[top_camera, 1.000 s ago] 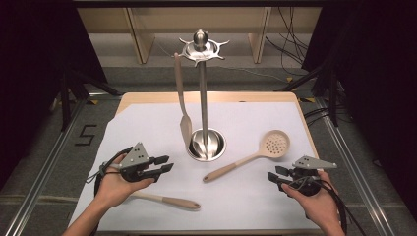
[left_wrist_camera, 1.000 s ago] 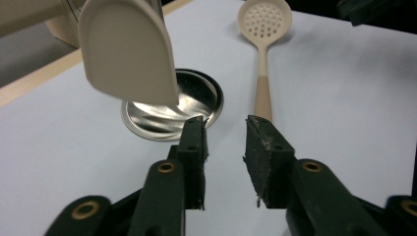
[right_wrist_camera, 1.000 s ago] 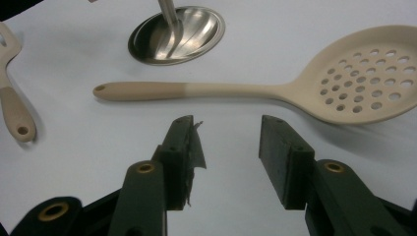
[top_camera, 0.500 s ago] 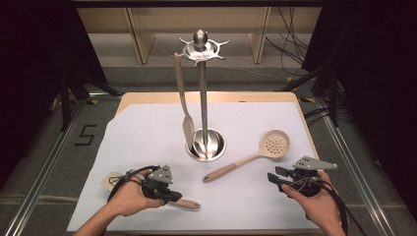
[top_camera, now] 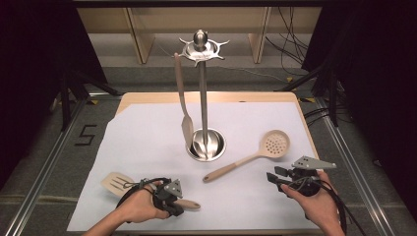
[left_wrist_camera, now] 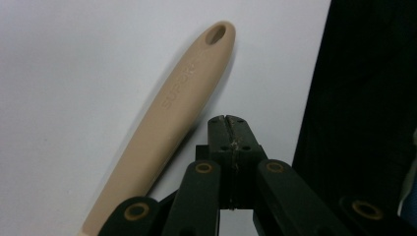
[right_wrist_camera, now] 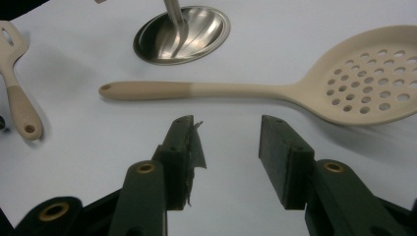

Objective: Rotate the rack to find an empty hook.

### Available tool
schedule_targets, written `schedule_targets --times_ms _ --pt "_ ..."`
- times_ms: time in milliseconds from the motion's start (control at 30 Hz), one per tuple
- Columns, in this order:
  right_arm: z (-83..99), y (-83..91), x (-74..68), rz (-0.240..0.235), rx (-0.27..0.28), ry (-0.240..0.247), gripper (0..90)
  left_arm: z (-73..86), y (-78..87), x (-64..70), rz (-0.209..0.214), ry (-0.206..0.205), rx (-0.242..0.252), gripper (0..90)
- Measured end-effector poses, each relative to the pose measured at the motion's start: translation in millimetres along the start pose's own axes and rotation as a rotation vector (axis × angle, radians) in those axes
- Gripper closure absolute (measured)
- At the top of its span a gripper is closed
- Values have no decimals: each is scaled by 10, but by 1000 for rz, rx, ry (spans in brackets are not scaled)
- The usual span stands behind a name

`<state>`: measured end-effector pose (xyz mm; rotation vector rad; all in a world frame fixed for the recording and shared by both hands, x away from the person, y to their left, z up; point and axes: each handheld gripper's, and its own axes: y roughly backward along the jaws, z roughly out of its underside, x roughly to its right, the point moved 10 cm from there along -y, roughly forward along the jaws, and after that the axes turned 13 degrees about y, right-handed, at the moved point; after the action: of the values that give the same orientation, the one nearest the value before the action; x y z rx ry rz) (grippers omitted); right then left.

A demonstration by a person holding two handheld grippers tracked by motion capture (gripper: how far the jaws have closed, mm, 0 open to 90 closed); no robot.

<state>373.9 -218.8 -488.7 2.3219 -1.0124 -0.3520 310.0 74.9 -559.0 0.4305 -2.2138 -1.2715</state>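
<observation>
Lying flat, slotted spatula (top_camera: 117,183) handle pointing right, left hand-held gripper (left_wrist_camera: 227,129) closed beside it, empty.

The left gripper (top_camera: 178,208) sits low at the near edge, jaws pressed together (pads touching); the right gripper (top_camera: 273,178) rests with jaws apart.

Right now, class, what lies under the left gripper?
Under the left gripper lies the slotted spatula on the white sheet. Its head and handle end show; the hand covers the mid-handle. The shut jaws sit beside the handle.
</observation>
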Motion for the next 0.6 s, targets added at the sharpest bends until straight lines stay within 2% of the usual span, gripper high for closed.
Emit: schedule_targets --times_ms 33,100,133,167,233,267,333,367,400,433,467,533,600 --pt "0 1 0 0 0 0 580 -1 10 -23 -5 -17 -14 892" --pt "-1 -1 18 7 4 10 580 -22 0 -16 -6 0 2 892" --pt "0 1 32 16 4 12 580 -23 4 -35 -12 -13 -7 892" --pt "-1 -2 31 13 6 10 580 -33 -4 -17 -3 5 3 893" --pt "8 3 15 2 -6 -2 580 -51 -15 -14 -1 15 16 892" --pt "6 3 14 2 -6 -1 580 -36 4 -54 -20 -17 -13 893" --pt "10 5 14 6 -13 -1 580 -43 6 -70 -24 -28 -26 893" --pt "9 4 14 7 -12 2 580 -51 4 -78 -26 -25 -25 893" --pt "8 4 12 7 -13 3 580 -78 -14 -46 -14 11 4 893" --pt "-8 -5 42 12 6 37 580 -90 -11 -74 -24 -1 1 893" --pt "-11 -1 48 17 7 43 580 -92 -4 -111 -28 -29 -18 893" --pt "-22 -6 52 20 21 47 580 -118 -8 -126 -35 -16 -12 893" --pt "-15 0 58 23 13 45 580 -142 1 -177 -44 -36 -26 893"
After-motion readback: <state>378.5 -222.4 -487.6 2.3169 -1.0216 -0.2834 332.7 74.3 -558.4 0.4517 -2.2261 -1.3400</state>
